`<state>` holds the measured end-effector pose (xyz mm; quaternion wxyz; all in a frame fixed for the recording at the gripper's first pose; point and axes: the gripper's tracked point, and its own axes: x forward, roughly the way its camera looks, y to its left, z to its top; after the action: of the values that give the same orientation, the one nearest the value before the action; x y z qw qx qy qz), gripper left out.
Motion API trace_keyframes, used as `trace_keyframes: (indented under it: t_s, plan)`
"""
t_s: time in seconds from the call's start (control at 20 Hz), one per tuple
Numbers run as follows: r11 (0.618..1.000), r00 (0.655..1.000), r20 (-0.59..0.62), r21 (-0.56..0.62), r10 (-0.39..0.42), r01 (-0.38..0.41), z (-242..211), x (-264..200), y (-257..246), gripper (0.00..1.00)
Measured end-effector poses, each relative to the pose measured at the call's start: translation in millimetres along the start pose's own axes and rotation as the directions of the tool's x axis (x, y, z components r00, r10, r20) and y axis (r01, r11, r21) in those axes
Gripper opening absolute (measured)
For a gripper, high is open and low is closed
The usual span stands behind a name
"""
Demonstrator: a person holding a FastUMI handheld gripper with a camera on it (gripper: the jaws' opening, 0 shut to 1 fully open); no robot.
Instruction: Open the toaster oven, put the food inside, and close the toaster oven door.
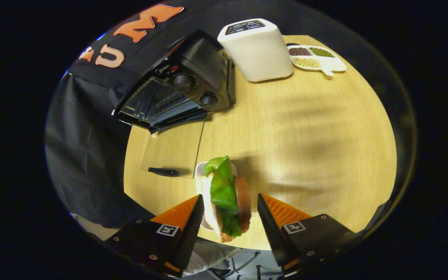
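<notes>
Hand-held gripper (230, 208) wide open, fingers on each side of the sandwich (230, 202) but not touching it. Sandwich with green leaf standing on edge on a small white plate (200, 175) on the worktop (305, 136). Beyond, black toaster oven (181, 85) with glass door (173, 149) folded down flat, white toaster (257, 50) and bean tray (317, 58) farther back.

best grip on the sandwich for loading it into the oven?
Pinch the sandwich across its flat bread faces, at mid-height, coming from the near table edge. It stands on edge on the white plate, lettuce draped over the top, already between the open gripper fingers without touching either. The toaster oven door lies open beyond.
</notes>
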<state>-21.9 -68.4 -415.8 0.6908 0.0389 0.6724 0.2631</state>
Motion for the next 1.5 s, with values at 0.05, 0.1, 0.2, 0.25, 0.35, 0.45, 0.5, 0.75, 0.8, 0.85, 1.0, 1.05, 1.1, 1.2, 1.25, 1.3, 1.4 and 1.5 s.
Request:
trace_keyframes:
  t_s: [0.05,0.1,0.2,0.25,0.35,0.45,0.5,0.75,0.8,0.85,1.0,1.05,1.1,1.2,1.25,1.3,1.4,1.5]
  plan:
    - [1.000,1.000,-0.022,-0.004,-0.010,0.010,-2,3,-3,0.69]
    - [1.000,0.999,-0.050,0.019,-0.001,0.002,-5,1,-2,0.64]
    - [0.995,0.997,-0.076,0.099,0.030,-0.022,-7,-4,6,0.49]
    - [0.994,0.998,-0.059,0.112,0.024,-0.017,-4,-6,7,0.41]
    - [0.996,1.000,-0.021,0.087,-0.021,0.023,-2,-14,7,0.31]
    - [0.995,0.998,0.027,0.086,-0.052,0.049,2,-26,12,0.26]
    - [0.994,0.997,0.063,0.100,-0.046,0.040,5,-36,19,0.24]
    - [0.984,0.971,0.239,0.173,-0.001,-0.042,21,-67,60,0.23]
    - [0.978,0.962,0.272,0.195,0.017,-0.072,23,-71,68,0.23]
    - [0.972,0.952,0.305,0.214,0.028,-0.097,25,-75,76,0.23]
    - [0.952,0.919,0.383,0.237,0.091,-0.193,30,-74,103,0.23]
    - [0.942,0.904,0.411,0.240,0.120,-0.234,34,-71,113,0.23]
    - [0.928,0.887,0.438,0.252,0.142,-0.273,38,-65,121,0.23]
    - [0.903,0.863,0.474,0.274,0.172,-0.330,43,-51,137,0.23]
    - [0.891,0.848,0.496,0.279,0.186,-0.359,48,-42,146,0.23]
    - [0.872,0.828,0.520,0.285,0.208,-0.398,52,-33,156,0.23]
    - [0.820,0.787,0.564,0.309,0.250,-0.482,66,-13,175,0.23]
    - [0.785,0.774,0.578,0.342,0.257,-0.516,76,10,183,0.23]
